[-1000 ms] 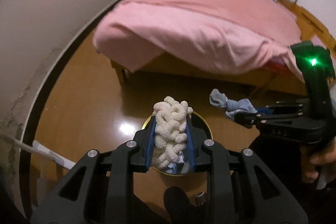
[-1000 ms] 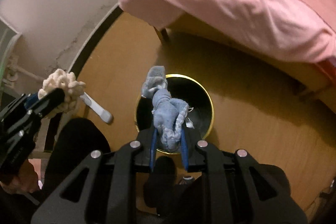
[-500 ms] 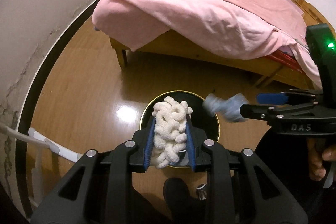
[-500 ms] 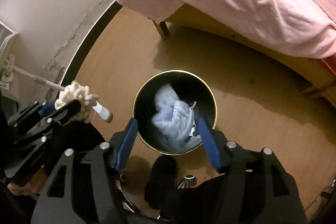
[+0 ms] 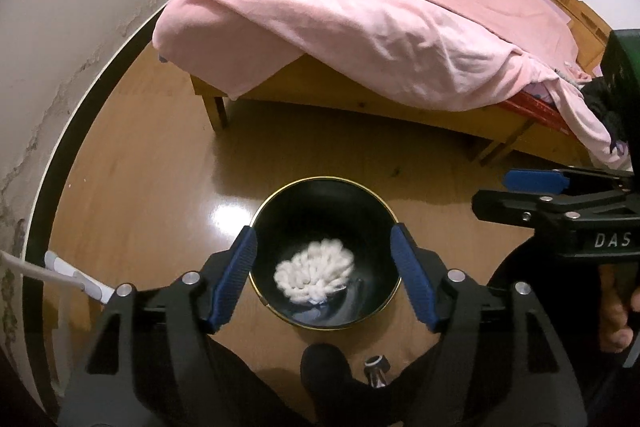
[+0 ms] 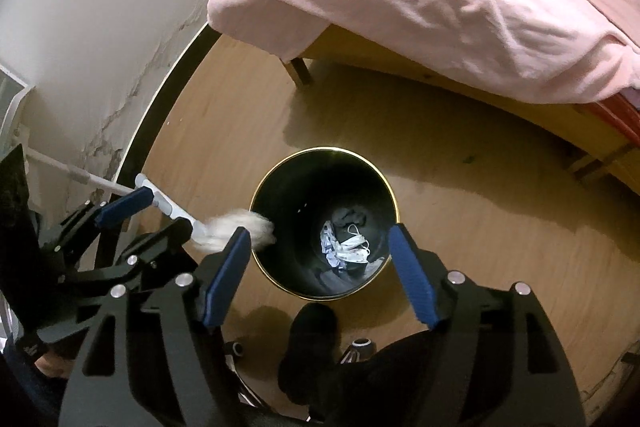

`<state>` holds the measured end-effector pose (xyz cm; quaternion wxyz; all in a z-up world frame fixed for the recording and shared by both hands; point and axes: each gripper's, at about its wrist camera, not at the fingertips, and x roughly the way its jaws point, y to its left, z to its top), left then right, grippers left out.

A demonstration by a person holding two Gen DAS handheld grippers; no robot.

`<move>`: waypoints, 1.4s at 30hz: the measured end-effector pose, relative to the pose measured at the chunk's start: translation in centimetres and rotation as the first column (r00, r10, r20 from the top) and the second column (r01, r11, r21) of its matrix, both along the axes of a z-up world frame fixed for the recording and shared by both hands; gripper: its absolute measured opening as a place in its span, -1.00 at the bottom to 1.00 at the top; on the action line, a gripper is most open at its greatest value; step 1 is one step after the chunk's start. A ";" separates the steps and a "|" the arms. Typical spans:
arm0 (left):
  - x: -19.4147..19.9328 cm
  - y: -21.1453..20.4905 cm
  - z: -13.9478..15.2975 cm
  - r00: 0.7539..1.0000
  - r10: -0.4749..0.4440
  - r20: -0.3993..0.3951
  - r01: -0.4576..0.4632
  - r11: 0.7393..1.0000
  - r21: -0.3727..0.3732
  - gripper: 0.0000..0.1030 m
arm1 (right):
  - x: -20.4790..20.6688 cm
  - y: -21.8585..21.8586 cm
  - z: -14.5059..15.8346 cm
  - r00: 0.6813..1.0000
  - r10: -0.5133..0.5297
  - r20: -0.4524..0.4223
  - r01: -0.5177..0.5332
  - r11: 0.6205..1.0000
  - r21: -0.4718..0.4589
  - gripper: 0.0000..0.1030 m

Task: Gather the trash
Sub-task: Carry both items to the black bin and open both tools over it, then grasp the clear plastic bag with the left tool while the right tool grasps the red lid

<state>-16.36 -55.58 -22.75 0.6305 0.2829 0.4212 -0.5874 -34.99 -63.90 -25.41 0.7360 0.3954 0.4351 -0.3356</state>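
Left gripper gaping wide, empty; fluffy white knobbly cloth dropping over round black gold-rimmed bin. Right gripper also spreading wide, empty.

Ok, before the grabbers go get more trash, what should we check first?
1. Left gripper fingers open and holding nothing: ok.
2. Right gripper fingers open and holding nothing: ok.
3. White fluffy cloth let go above the trash bin mouth: ok. Landed at the bottom: cannot tell, it looks blurred.
4. Trash bin upright on the wooden floor: ok.
5. Room left in the bin: ok, the face mask and other scraps lie low inside.
6. More trash on the floor: cannot tell; none shows in these views.
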 end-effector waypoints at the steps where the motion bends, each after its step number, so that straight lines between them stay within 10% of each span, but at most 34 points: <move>1: -0.1 -0.1 0.0 1.000 -0.002 0.001 0.002 1.000 0.002 0.32 | -0.2 0.0 0.0 1.000 -0.003 0.000 0.003 1.000 0.001 0.35; 16: 3.1 4.5 8.6 0.990 0.086 0.113 -0.075 0.993 -0.094 0.77 | 4.3 1.4 6.9 0.994 0.099 0.036 -0.094 0.987 -0.129 0.45; 23: 11.0 14.7 17.4 0.924 0.321 0.207 -0.280 0.938 -0.202 0.80 | 13.8 7.0 16.0 0.931 0.341 0.130 -0.295 0.913 -0.281 0.48; 27: 16.3 22.8 21.3 0.831 0.516 0.209 -0.459 0.847 -0.268 0.80 | 19.6 12.2 19.8 0.847 0.506 0.164 -0.431 0.834 -0.344 0.50; 37: 25.5 46.4 22.6 0.380 0.897 0.224 -0.850 0.434 -0.298 0.81 | 32.4 30.2 23.0 0.520 0.841 0.150 -0.743 0.532 -0.405 0.50; 42: 27.2 54.5 20.8 0.251 0.946 0.206 -0.916 0.301 -0.266 0.81 | 35.7 37.5 23.5 0.382 0.914 0.137 -0.816 0.403 -0.414 0.50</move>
